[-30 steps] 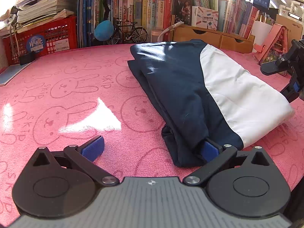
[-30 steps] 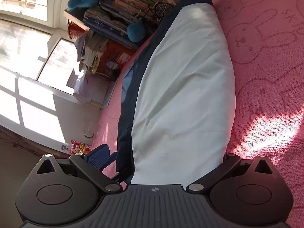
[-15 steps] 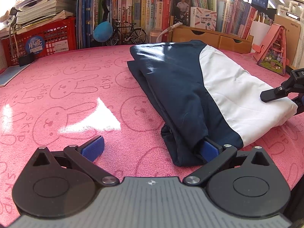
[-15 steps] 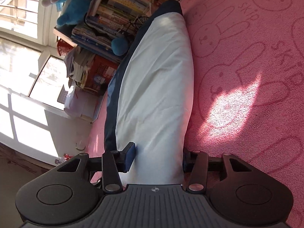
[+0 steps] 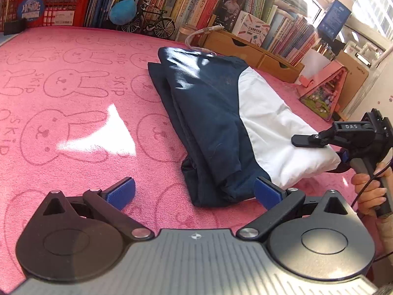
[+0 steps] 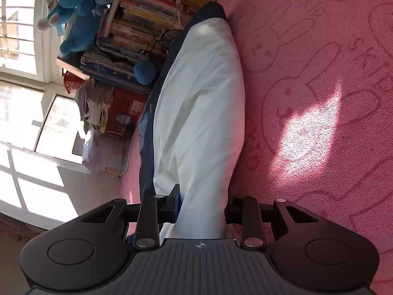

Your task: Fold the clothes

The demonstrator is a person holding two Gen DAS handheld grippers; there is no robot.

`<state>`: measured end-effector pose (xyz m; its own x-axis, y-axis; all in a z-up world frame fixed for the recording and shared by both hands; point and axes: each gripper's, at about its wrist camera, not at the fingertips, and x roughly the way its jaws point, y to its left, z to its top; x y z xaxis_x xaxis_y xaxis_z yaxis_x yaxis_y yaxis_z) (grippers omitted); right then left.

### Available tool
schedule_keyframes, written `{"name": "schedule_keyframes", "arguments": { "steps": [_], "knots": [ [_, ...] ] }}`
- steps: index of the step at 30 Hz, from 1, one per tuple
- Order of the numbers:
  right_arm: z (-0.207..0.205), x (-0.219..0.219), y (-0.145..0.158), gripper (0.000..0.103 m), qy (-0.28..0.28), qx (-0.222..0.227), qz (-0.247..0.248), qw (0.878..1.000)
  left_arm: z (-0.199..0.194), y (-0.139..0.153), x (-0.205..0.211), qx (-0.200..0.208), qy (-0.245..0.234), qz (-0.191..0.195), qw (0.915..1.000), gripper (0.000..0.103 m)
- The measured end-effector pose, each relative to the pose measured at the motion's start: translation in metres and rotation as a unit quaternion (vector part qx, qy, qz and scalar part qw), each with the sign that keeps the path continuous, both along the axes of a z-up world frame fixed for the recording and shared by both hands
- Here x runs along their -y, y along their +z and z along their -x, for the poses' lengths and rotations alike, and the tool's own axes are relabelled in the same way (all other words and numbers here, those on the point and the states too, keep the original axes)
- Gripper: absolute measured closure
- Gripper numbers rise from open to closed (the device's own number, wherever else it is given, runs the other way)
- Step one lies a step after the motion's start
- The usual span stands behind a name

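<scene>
A folded navy-and-white garment [image 5: 221,123] lies on the pink rabbit-print cloth [image 5: 73,113] covering the table, its far end toward the row of books [image 5: 186,0]. The right gripper [image 6: 202,204] has just been closing, and its pads now pinch the white near corner of the garment between them. A hand [image 5: 371,191] holds that tool at the right. The left gripper [image 5: 194,193] stands wide open at the navy near edge, its right pad just beside the fabric, nothing held.
</scene>
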<state>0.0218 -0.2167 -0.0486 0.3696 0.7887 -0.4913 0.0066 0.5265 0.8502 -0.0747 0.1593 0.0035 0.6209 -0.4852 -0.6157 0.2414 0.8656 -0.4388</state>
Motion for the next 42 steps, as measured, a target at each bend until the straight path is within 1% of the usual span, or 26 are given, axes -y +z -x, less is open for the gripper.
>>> {"name": "schedule_keyframes", "arguments": {
  "steps": [1,3,5,8,9,11,13,15,17,18,22,24,26,28,29,30,31,33,35,37,38,40,42],
  "knots": [
    [-0.001,0.0,0.003,0.073,-0.001,-0.001,-0.003,1.0,0.005,0.002,-0.003,-0.004,-0.017,0.035,0.9992,0.0],
    [-0.002,0.0,0.011,0.073,-0.004,0.0,-0.013,1.0,0.02,0.007,0.004,0.007,-0.06,0.071,0.9957,0.0],
    [-0.005,0.001,0.021,0.073,-0.005,0.007,-0.027,1.0,0.032,0.007,0.016,0.012,-0.097,0.102,0.99,0.0],
    [-0.008,0.001,0.035,0.073,-0.006,0.02,-0.037,0.999,0.029,-0.005,0.037,-0.022,-0.121,0.168,0.9781,0.0],
    [-0.009,0.001,0.038,0.073,-0.007,0.021,-0.04,0.999,0.022,-0.012,0.041,-0.037,-0.118,0.195,0.9729,0.0],
    [-0.01,0.002,0.041,0.073,-0.01,0.02,-0.044,0.999,0.007,-0.026,0.05,-0.062,-0.11,0.251,0.9598,0.0],
    [-0.01,0.003,0.04,0.073,-0.012,0.014,-0.047,0.999,-0.009,-0.039,0.057,-0.081,-0.1,0.307,0.9431,0.0],
    [-0.01,0.006,0.037,0.073,-0.014,0.007,-0.049,0.999,-0.021,-0.046,0.064,-0.082,-0.094,0.358,0.9253,0.0],
    [-0.01,0.01,0.032,0.073,-0.015,0.001,-0.056,0.998,-0.031,-0.051,0.068,-0.087,-0.088,0.395,0.9102,0.0],
    [-0.009,0.012,0.029,0.073,-0.016,-0.002,-0.057,0.998,-0.036,-0.052,0.069,-0.088,-0.081,0.409,0.9046,0.0],
    [-0.008,0.019,0.019,0.073,-0.018,-0.01,-0.059,0.998,-0.045,-0.056,0.071,-0.092,-0.051,0.424,0.8996,0.0],
    [-0.007,0.023,0.014,0.073,-0.02,-0.013,-0.063,0.998,-0.045,-0.055,0.071,-0.089,-0.045,0.423,0.9004,0.0],
    [-0.004,0.026,0.008,0.072,-0.025,-0.015,-0.071,0.997,-0.044,-0.053,0.071,-0.077,-0.045,0.42,0.9032,0.0],
    [0.0,0.027,0.002,0.066,-0.03,-0.014,-0.079,0.996,-0.043,-0.052,0.072,-0.069,-0.047,0.414,0.9063,0.0],
    [0.003,0.027,0.0,0.061,-0.032,-0.013,-0.082,0.996,-0.043,-0.052,0.073,-0.067,-0.048,0.412,0.9076,0.0],
    [0.008,0.027,-0.003,0.055,-0.034,-0.009,-0.088,0.996,-0.043,-0.053,0.072,-0.067,-0.047,0.414,0.9066,0.0],
    [0.012,0.026,-0.005,0.053,-0.036,-0.005,-0.093,0.995,-0.043,-0.053,0.071,-0.068,-0.047,0.416,0.9057,0.0],
    [0.022,0.026,-0.01,0.041,-0.047,0.001,-0.112,0.993,-0.043,-0.054,0.07,-0.069,-0.046,0.42,0.9037,0.0],
    [0.038,0.025,-0.017,0.034,-0.065,0.007,-0.137,0.988,-0.043,-0.056,0.068,-0.071,-0.046,0.427,0.9005,0.0],
    [0.056,0.023,-0.019,0.031,-0.087,0.02,-0.145,0.985,-0.043,-0.057,0.067,-0.071,-0.047,0.431,0.8984,0.0],
    [0.065,0.021,-0.019,0.029,-0.099,0.031,-0.148,0.984,-0.042,-0.057,0.067,-0.071,-0.05,0.43,0.8989,0.0],
    [0.077,0.01,-0.016,0.026,-0.12,0.057,-0.137,0.982,-0.042,-0.056,0.068,-0.072,-0.057,0.425,0.9005,0.0],
    [0.073,-0.006,-0.012,0.026,-0.123,0.073,-0.114,0.983,-0.041,-0.055,0.068,-0.073,-0.063,0.42,0.9023,0.0]
  ]
}}
